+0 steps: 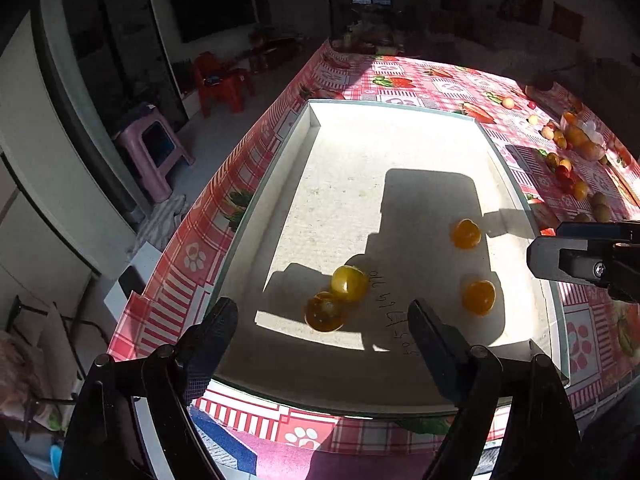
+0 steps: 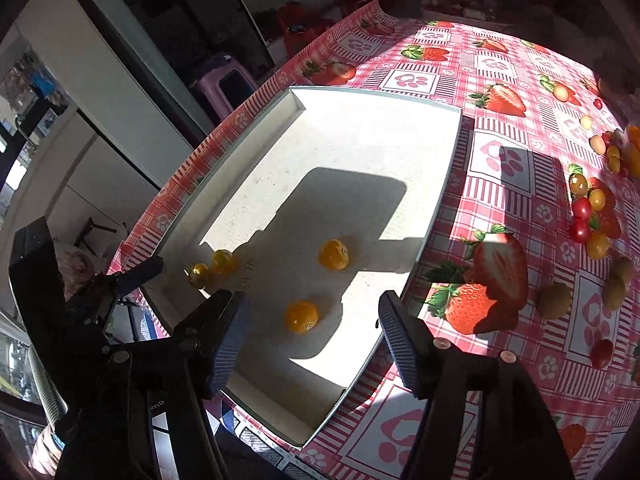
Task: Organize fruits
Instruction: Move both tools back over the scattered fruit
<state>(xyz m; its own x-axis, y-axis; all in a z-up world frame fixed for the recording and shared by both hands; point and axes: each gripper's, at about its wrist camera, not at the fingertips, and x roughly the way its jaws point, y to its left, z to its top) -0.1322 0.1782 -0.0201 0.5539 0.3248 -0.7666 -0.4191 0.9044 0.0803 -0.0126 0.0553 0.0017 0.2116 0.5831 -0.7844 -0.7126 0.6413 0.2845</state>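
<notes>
A shallow white box (image 1: 312, 120) lies on the table; it also shows in the right wrist view (image 2: 452, 152). Several small yellow-orange fruits lie in it: a touching pair (image 1: 349, 283) (image 1: 325, 312) and two apart (image 1: 466, 233) (image 1: 479, 297). The right wrist view shows the pair (image 2: 222, 261) and the two others (image 2: 333, 255) (image 2: 302, 316). My left gripper (image 1: 322, 322) is open and empty above the box's near end. My right gripper (image 2: 312, 330) is open and empty over the box; it shows at the right edge of the left wrist view (image 1: 580, 256).
A pink strawberry-print tablecloth (image 2: 500, 64) covers the table. Loose red and yellow cherry tomatoes (image 2: 592, 216), kiwis (image 2: 554, 300) and pale fruits (image 2: 561, 92) lie right of the box. A purple stool (image 1: 154, 152) and red chairs (image 1: 218, 84) stand beyond the table's left edge.
</notes>
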